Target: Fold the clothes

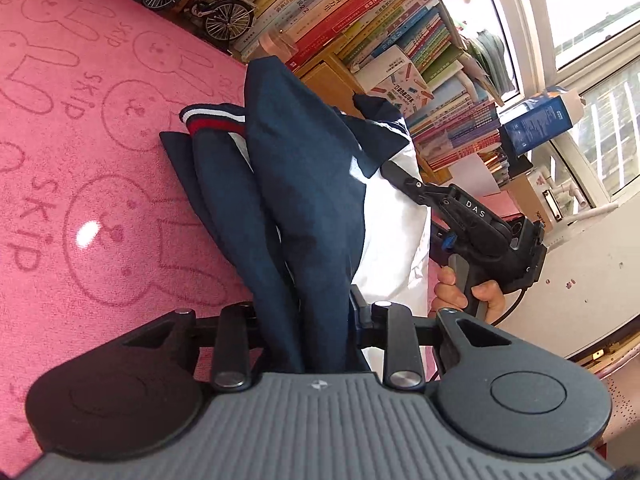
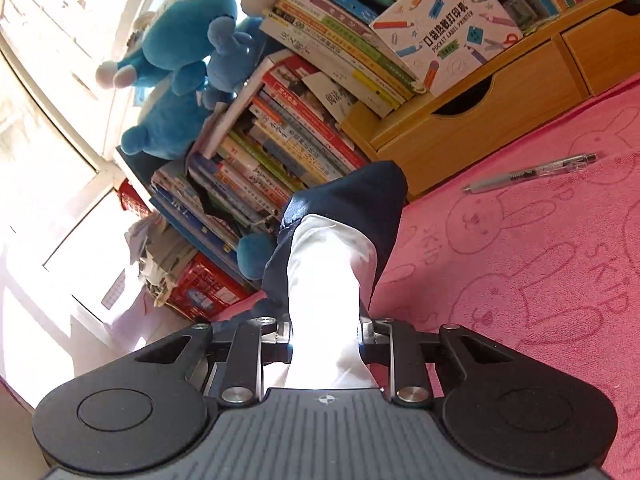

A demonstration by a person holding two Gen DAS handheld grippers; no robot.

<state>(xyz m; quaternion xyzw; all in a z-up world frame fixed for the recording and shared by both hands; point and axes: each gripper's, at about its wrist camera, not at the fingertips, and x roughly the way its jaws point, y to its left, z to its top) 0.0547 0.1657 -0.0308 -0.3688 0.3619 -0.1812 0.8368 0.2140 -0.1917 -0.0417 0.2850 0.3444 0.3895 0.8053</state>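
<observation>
Navy-and-white jacket hung bunched between us, partly draped on pink mat. Left gripper jaws clenched on navy fabric; right gripper jaws clenched on white panel. We advised: raise evenly, keep tension, avoid pen.

Navy jacket between left gripper jaws

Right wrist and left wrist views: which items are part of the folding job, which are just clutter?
In the job:
navy and white jacket
left gripper, shut on it
right gripper, shut on it
pink towel underneath

Lying about:
pen
books
blue plush toys
model bicycle
</observation>
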